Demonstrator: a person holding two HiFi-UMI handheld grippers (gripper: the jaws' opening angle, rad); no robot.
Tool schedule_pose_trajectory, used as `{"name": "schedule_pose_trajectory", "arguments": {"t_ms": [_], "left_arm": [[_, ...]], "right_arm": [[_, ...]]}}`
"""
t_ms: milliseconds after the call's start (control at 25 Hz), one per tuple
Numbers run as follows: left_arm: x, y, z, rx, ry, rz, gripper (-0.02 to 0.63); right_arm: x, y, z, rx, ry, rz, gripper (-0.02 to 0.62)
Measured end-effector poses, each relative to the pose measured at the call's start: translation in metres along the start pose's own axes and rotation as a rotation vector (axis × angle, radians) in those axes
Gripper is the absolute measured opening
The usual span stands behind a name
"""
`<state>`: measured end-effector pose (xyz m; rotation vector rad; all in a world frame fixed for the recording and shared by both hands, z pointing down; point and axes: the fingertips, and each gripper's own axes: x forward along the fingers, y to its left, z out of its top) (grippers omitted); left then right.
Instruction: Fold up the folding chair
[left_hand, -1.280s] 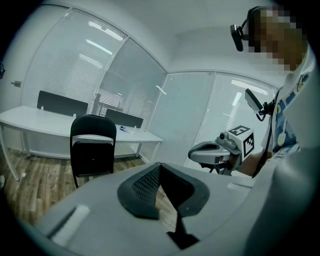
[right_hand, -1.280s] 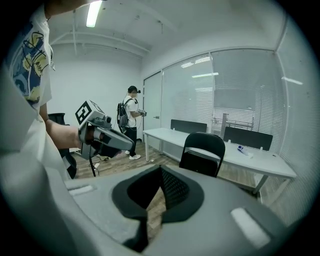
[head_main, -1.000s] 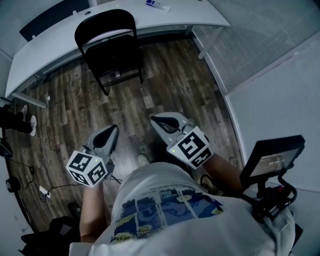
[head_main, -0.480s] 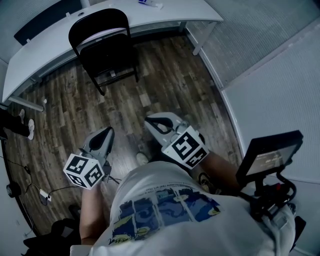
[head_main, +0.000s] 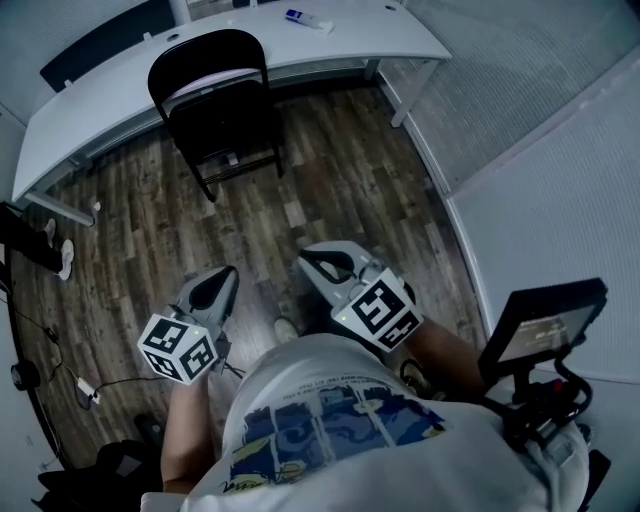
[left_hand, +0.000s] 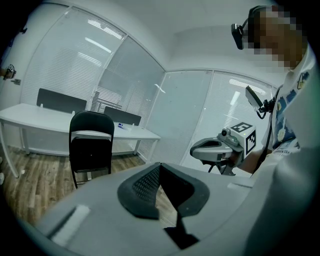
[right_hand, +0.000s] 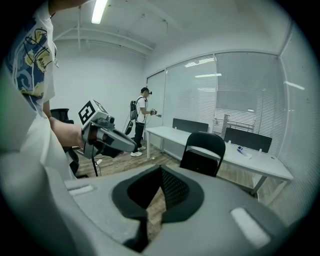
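Where wooden planks (head_main: 335, 185) run, a round-backed chair (head_main: 222, 125) stands.

You stand on a wood-plank floor (head_main: 340, 190). The folding chair (head_main: 215, 120) stands just before the white desk (head_main: 100, 105); a small tube (head_main: 306, 18) lies on that desk.

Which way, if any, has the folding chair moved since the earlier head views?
No, it has not moved. The folding chair still stands unfolded with its backrest at the white desk; only the camera shifted.
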<state>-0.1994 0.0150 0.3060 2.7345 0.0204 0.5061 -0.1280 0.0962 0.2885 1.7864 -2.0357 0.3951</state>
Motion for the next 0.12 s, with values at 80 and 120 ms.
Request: {"name": "schedule_pose_trajectory", "arguments": {"t_ms": [80,120], "left_arm": [[0.004,-0.012,-0.011,-0.009,0.009,-0.016,0.005],[0.006,-0.018,-0.016,-0.013,0.015,-0.024,0.005]], "right_arm": [[-0.012,0.002,-0.011,0.008,0.012,-0.009,0.002],[-0.017,0.003,-0.017,0.012,0.018,-0.014,0.002]]}}
